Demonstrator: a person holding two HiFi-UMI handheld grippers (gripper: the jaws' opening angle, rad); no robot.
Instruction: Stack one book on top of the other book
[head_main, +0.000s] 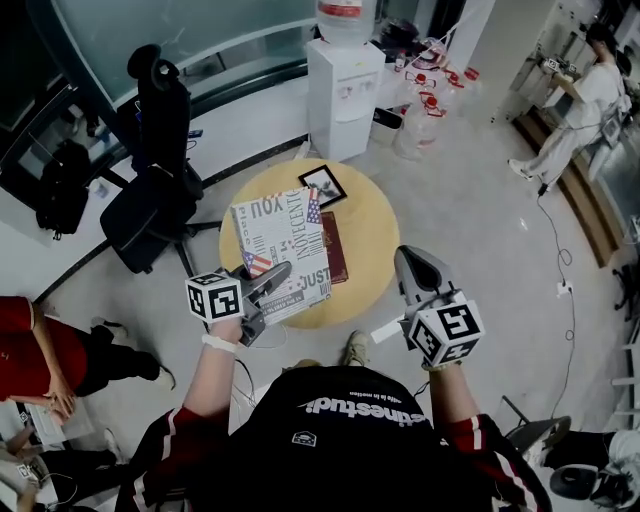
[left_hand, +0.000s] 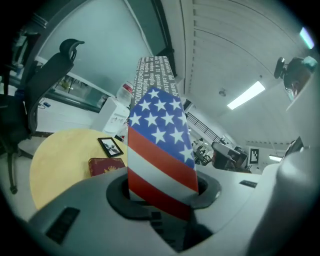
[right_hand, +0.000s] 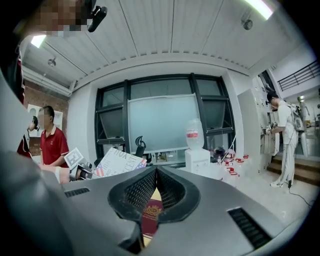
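L gripper (head_main: 272, 281) pinching flag book (head_main: 280, 238) by its corner, partly over red book (head_main: 334, 250). Looks stiff and light, but prob droops from that edge grip. R gripper (head_main: 415, 262) pressed together, empty.

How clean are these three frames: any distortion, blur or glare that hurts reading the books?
Head view: evenly lit and sharp, the flag-print book crisp above the round table. Left gripper view: heavy fisheye, dark corners, a glaring ceiling light; the book looms large. Right gripper view: fisheye bends the window frame; the red book shows only as a sliver.
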